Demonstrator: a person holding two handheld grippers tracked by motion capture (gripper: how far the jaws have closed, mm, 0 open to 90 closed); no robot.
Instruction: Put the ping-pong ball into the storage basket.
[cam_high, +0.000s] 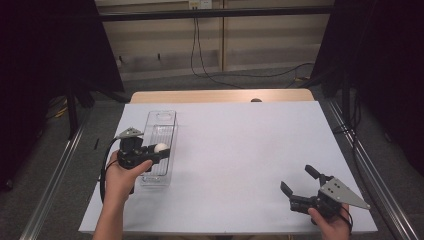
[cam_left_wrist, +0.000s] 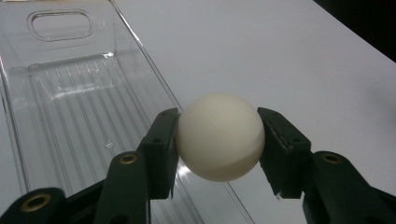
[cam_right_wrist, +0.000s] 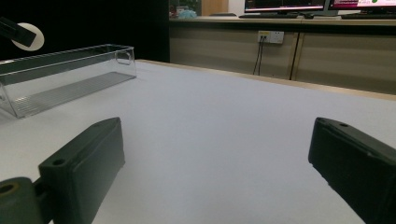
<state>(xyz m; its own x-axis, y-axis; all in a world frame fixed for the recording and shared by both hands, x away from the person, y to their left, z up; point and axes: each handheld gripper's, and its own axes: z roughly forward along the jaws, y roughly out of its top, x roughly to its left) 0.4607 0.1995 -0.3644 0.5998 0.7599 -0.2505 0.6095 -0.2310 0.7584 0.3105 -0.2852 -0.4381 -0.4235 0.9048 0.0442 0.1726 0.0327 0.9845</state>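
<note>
White ball, smooth and matte like a table-tennis ball, sits pinched between the two black jaws of the left gripper, whose pads press on its opposite sides. In the high view the ball hangs over the near half of a clear plastic bin, a long narrow container with a ribbed floor and an oval handle cut-out in its far end wall. From the left gripper view, the ball hovers right above the bin's long right-hand wall, not yet inside and not resting on anything; the pinch across its widest part seems chosen to keep a round, slippery thing from rolling free. The bin stands empty on the left part of a table covered in white, lengthwise away from the person. The left hand wraps the gripper body from below, forearm coming up from the bottom edge, the tool pointing level toward the right across the bin. Well apart, at the near right corner of the table, the right hand holds the right gripper low over the surface, angled toward the left and away, its jaws spread wide with nothing between them; in its own view, bare white tabletop lies between them.
</note>
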